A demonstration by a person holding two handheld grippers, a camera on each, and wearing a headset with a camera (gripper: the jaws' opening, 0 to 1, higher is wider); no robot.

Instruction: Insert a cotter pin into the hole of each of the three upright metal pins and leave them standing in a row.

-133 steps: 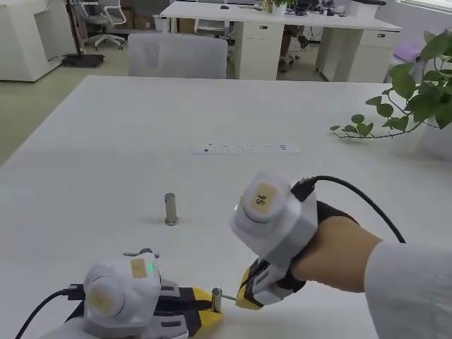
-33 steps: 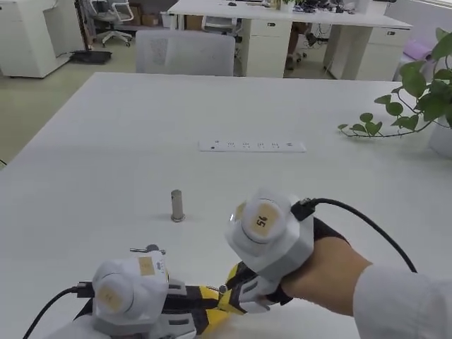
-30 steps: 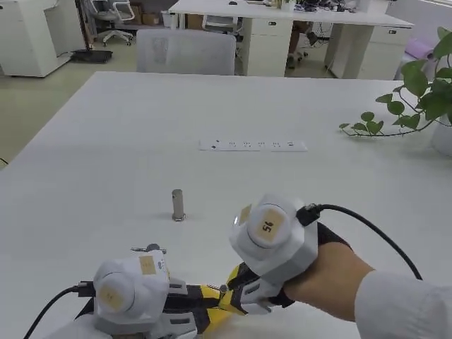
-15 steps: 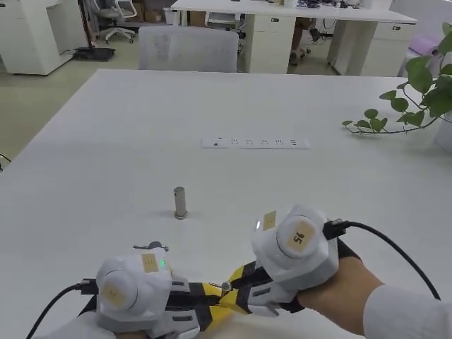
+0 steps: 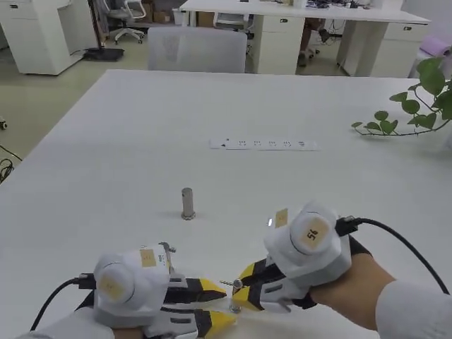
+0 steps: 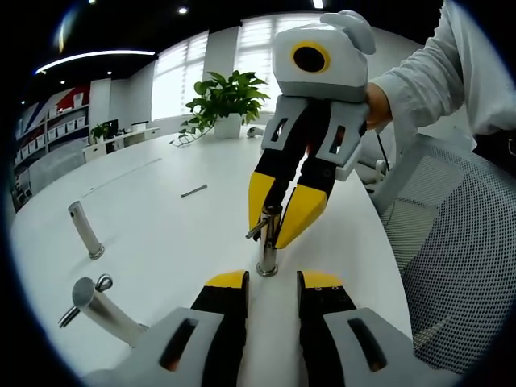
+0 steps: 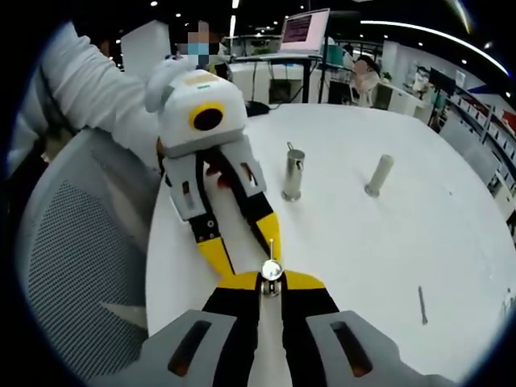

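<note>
Three upright metal pins stand on the white table. The near pin (image 5: 235, 298) is between both grippers. My right gripper (image 5: 241, 291) is shut on a cotter pin (image 7: 271, 251) at that pin's top (image 7: 272, 270), and the cotter's thin end (image 6: 255, 230) pokes out toward my left gripper (image 5: 227, 302). The left gripper's yellow jaws are open just short of the pin's base (image 6: 267, 268). A second pin with a cotter pin through it (image 6: 95, 301) stands left of the left gripper. A bare pin (image 5: 187, 203) stands farther back.
A loose cotter pin (image 6: 193, 191) lies on the table beyond the pins. A white power strip (image 5: 263, 144) lies across the table's middle. A potted plant (image 5: 417, 99) sits at the right edge, and a grey chair (image 5: 196, 49) stands behind the far edge.
My right gripper has dropped lower and rolled to the right, staying at the near pin's top. My left gripper's jaws now stand apart beside that pin. The head camera has shifted.
</note>
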